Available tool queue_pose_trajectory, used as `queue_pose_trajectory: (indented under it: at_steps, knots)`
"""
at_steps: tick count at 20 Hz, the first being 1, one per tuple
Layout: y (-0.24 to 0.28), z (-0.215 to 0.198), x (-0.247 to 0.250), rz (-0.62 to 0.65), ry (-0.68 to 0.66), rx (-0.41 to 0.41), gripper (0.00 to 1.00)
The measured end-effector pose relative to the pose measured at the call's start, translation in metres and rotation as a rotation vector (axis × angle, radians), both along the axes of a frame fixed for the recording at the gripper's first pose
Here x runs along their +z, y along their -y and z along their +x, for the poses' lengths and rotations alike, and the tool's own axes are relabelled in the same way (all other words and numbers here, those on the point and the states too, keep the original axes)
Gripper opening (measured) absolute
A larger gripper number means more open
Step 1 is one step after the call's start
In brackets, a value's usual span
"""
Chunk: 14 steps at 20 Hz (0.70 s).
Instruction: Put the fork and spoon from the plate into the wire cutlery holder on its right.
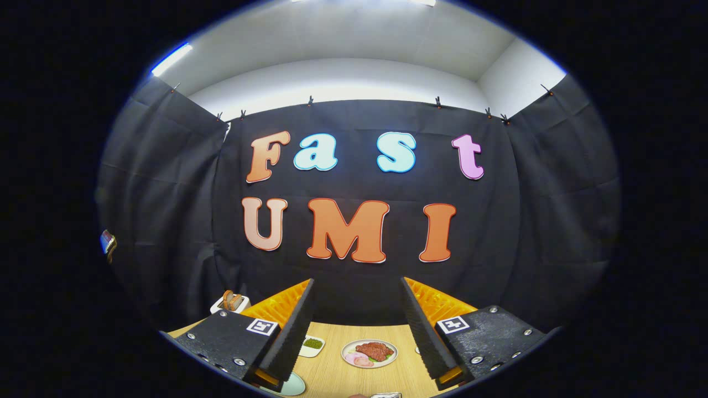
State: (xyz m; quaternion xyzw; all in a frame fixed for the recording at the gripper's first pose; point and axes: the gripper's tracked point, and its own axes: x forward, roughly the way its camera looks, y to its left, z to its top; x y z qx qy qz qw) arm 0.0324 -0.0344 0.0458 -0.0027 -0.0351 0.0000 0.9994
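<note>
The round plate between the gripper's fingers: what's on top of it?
The plate holds reddish-brown meat slices, pink slices and a bit of green. The open gripper hangs above the table, fingers apart, touching nothing.

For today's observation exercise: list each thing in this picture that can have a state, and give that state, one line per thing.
gripper: open, nothing between its fingers
round plate: on the wooden table, beyond the fingers, food on it
small dish: on the table, something green in it
toaster: upright, slices standing in its slots
</note>
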Motion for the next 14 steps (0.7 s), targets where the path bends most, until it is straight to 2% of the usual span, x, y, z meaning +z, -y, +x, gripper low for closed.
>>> queue_pose_trajectory:
  at_steps: [14]
  knots:
    - [-0.0061,0.0013,-0.0039,-0.011,-0.008,0.015,0.89]
